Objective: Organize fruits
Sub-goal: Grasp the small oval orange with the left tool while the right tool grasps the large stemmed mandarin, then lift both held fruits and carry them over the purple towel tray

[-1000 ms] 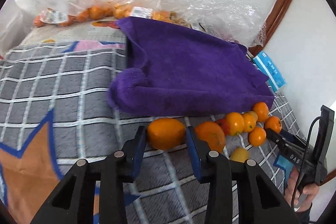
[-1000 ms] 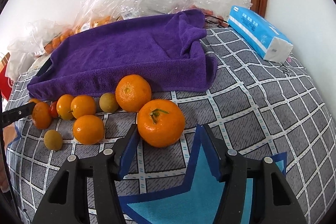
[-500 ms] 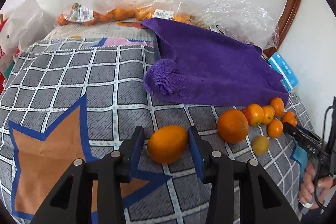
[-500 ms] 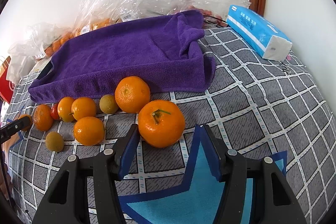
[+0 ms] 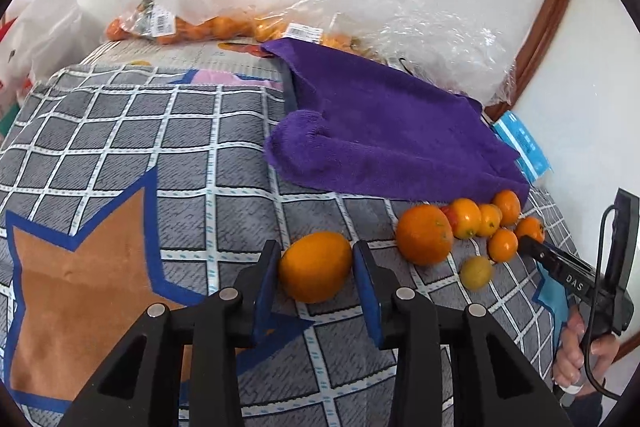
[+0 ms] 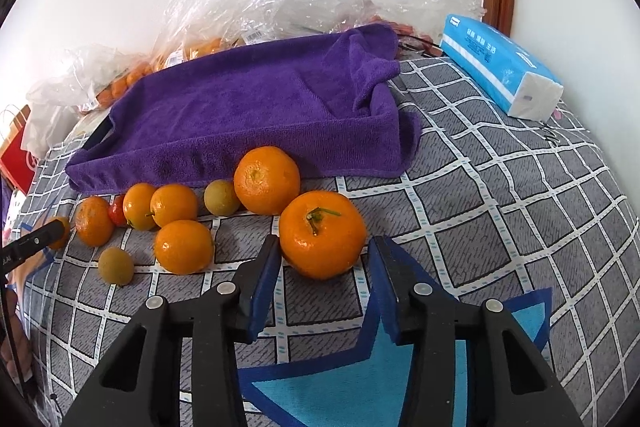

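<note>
Left wrist: left gripper [image 5: 316,269] clamped on smooth oval orange [image 5: 315,266] over checked woven cover [image 5: 120,131]. Right gripper [image 6: 322,263] closing around stemmed mandarin [image 6: 322,233], pads seemingly not yet touching.

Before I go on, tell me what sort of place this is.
Probably a room at home, perhaps a bedroom: a soft grid-patterned quilt as the work surface, a tissue pack by the wall, and shop bags of fruit behind a purple towel.
</note>
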